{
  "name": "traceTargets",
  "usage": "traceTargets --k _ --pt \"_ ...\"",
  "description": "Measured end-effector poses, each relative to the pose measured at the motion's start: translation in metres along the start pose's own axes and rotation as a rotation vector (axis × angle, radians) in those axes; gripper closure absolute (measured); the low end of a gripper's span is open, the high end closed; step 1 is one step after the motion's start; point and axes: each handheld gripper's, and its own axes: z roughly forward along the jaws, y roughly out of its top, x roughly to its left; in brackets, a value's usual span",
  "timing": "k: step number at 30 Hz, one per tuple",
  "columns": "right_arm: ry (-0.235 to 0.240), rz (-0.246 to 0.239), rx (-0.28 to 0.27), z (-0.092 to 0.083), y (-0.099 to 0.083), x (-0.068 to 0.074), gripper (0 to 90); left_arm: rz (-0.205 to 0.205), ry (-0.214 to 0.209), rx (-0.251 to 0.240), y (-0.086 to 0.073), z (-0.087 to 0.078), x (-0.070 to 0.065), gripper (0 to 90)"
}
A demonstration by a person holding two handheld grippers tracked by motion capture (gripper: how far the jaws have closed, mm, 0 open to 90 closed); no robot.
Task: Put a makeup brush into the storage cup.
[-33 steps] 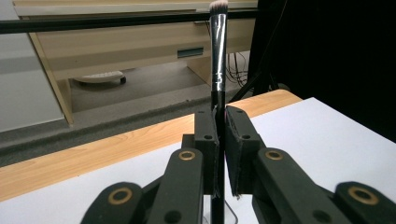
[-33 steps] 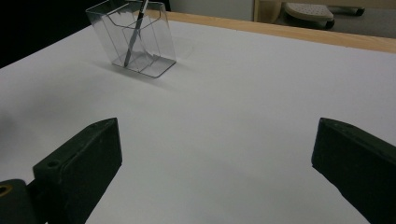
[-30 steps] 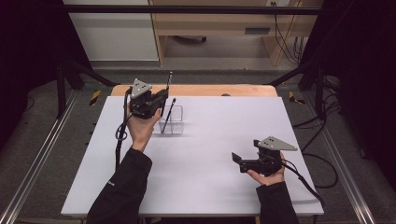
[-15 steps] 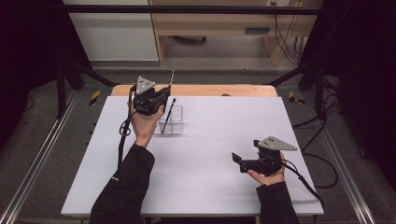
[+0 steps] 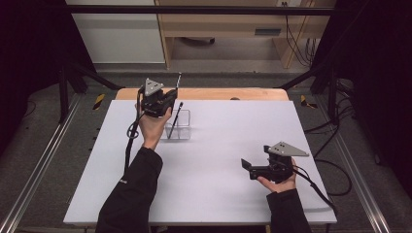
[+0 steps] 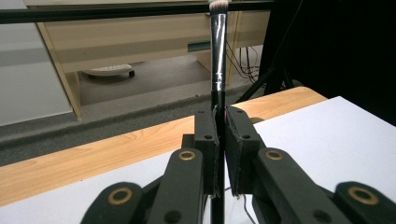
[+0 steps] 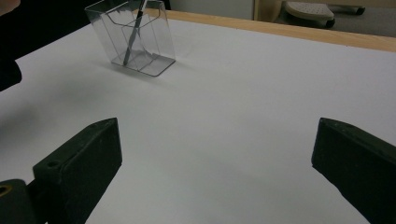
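Brush (image 6: 218, 56) above clear holder (image 5: 179, 127)

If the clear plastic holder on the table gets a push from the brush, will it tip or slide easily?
Probably yes. The clear plastic holder looks thin-walled and holds just one pen-like stick, so it is likely light. It stands taller than its base is deep, so a push near its rim may tip it. On the smooth white table, a low push would more likely slide it.
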Motion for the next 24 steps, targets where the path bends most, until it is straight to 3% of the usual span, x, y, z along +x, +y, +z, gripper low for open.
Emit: traceTargets --k 24 --pt "0.004 0.003 0.001 0.001 0.000 0.000 2.3 0.005 0.026 0.037 -0.017 0.019 0.008 83.4"
